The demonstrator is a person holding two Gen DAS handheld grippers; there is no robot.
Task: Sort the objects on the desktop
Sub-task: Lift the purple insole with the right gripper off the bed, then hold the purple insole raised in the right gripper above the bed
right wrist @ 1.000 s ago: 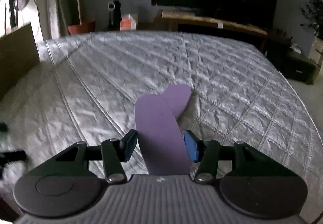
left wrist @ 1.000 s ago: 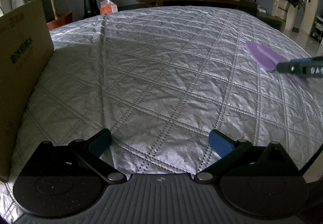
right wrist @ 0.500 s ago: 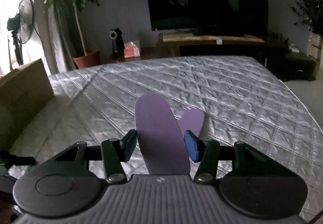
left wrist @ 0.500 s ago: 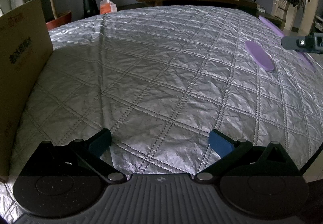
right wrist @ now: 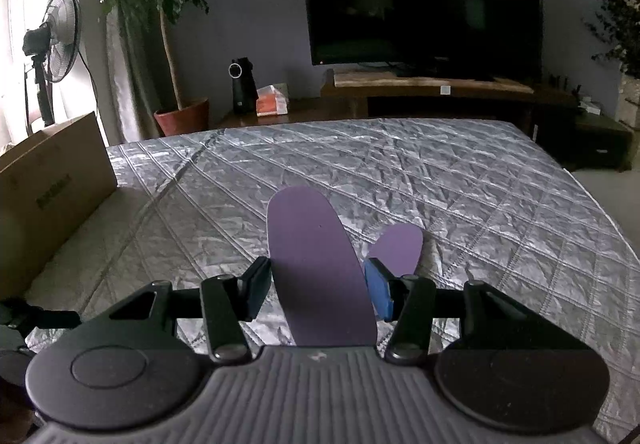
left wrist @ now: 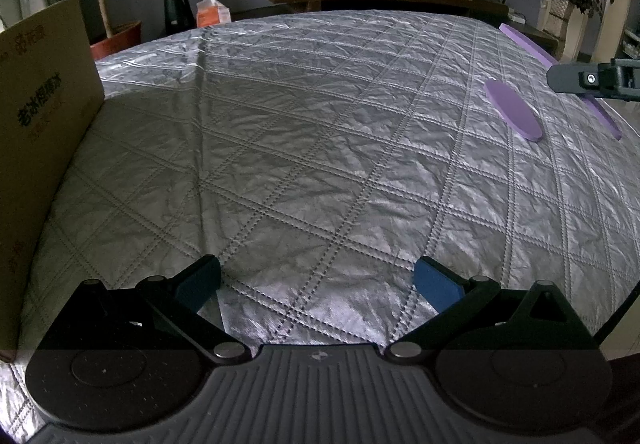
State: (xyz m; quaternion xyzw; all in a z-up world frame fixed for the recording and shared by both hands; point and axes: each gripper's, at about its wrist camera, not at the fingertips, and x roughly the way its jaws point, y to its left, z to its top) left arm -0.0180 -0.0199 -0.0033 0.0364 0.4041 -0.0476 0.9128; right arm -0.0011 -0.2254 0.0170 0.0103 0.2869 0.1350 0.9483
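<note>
My right gripper is shut on a flat purple insole and holds it above the quilted silver table cover. That held insole also shows edge-on in the left wrist view, with the right gripper at the far right. A second purple insole lies flat on the cover just right of the held one; it also shows in the left wrist view. My left gripper is open and empty, low over the near part of the cover.
A brown cardboard box stands along the left edge of the table, also in the right wrist view. Beyond the table are a TV, a wooden stand, a potted plant and a fan.
My right gripper has lifted the held purple insole higher off the cover and away from the second insole, which stays lying flat. The left gripper has not moved.
</note>
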